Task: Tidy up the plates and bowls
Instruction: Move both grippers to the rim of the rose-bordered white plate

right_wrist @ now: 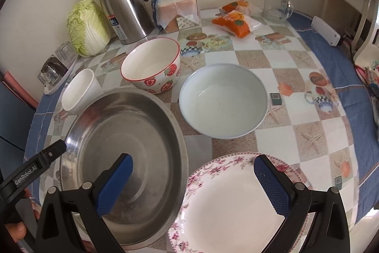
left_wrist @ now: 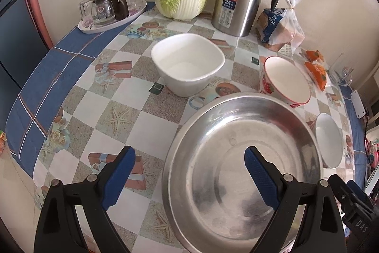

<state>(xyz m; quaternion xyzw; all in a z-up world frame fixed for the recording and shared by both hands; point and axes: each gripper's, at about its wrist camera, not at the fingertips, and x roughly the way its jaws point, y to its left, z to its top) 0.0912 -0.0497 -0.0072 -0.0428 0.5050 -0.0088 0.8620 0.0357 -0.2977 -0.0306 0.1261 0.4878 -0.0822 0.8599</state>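
So we've got both tongs spread wide and holding nothing. Our left tongs (left_wrist: 189,159) straddle the near-left rim of the steel basin (left_wrist: 239,172), one finger outside it, one over its hollow. Our right tongs (right_wrist: 193,167) hang between that basin and the floral plate (right_wrist: 227,203), which sits just under the right finger. Right's closer to the plate, so it'd probably grab that first.

On the surface (right_wrist: 296,129) the metal basin (right_wrist: 123,134) sits left of the floral plate (right_wrist: 227,205). Behind the plate stands the round bowl (right_wrist: 223,101); behind the basin, the strawberry bowl (right_wrist: 151,65) and square bowl (left_wrist: 187,63). The thermos (right_wrist: 123,6) and cabbage (right_wrist: 87,27) stand by the wall.
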